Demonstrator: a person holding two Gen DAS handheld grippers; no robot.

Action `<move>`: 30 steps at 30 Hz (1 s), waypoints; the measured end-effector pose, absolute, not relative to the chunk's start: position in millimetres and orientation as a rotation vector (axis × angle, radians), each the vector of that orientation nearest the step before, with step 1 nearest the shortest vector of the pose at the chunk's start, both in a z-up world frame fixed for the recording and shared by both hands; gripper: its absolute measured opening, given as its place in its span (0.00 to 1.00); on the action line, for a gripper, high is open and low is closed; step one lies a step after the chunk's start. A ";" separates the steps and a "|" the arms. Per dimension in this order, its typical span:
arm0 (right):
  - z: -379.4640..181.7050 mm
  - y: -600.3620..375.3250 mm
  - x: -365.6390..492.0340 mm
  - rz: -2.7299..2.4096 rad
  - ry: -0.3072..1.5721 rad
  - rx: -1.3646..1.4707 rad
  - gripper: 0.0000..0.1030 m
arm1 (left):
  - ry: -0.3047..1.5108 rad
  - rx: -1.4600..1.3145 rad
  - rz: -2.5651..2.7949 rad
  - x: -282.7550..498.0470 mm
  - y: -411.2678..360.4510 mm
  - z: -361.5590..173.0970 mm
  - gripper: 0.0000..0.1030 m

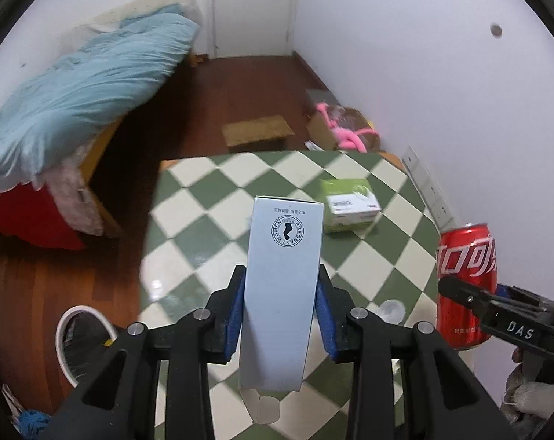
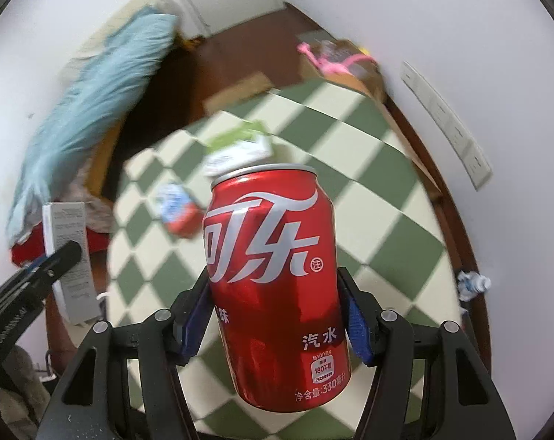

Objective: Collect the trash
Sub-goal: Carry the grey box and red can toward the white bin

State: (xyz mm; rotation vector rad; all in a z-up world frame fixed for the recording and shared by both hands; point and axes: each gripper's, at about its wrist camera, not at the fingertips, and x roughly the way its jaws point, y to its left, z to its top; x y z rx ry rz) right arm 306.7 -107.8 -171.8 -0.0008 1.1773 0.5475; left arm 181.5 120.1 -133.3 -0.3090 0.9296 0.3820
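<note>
Left gripper (image 1: 280,315): closed narrow on the pale blue carton (image 1: 282,293); blue pads press its two long faces near the lower half; carton held upright above the table, clear of the cloth.
Right gripper (image 2: 279,324): clamped at a middling width on the red cola can (image 2: 273,286); pads bear on opposite sides of the wall, below the middle; can off the table, tilted slightly.
Carton, handling: judged light, thin card, probably empty as a bottom flap hangs open; walls will buckle under hard squeeze; grip across the faces as now is sound.
Can, handling: smooth painted metal, judged slippery; thin wall dents if empty; whether it is full cannot be told; grip on the cylinder's middle is best, away from the tapered rims.
Trash left on table: green-and-white box (image 1: 350,201) lying toward the far side; small blue-and-red packet (image 2: 178,209), blurred; a clear round lid or cup (image 1: 390,310) near the can.
Table (image 1: 211,190): green-and-white chequered cloth, glossy; left edge drops to wooden floor; right edge close along the wall.
Bin (image 1: 80,341): white-rimmed, dark-lined, on the floor just beside the table's near left corner.
Open room: free air to the left over the floor and bin; bed (image 1: 82,91) stands further left; wall crowds the right gripper's side; the two grippers hang near one another, so a crossing path risks a knock.
</note>
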 end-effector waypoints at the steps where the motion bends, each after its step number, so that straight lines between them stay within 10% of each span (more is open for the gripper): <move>1: -166.0 -101.0 300.6 0.565 1.166 -0.001 0.63 | 0.920 -0.312 0.392 172.8 126.1 -130.0 0.31; 16: -114.8 97.8 154.7 0.971 1.105 -0.091 0.63 | 0.820 -0.484 0.658 -15.3 280.9 -105.3 0.31; 30: -267.9 320.0 35.9 1.095 1.381 -0.362 0.63 | 1.020 -0.941 0.804 -133.1 447.6 -277.0 0.31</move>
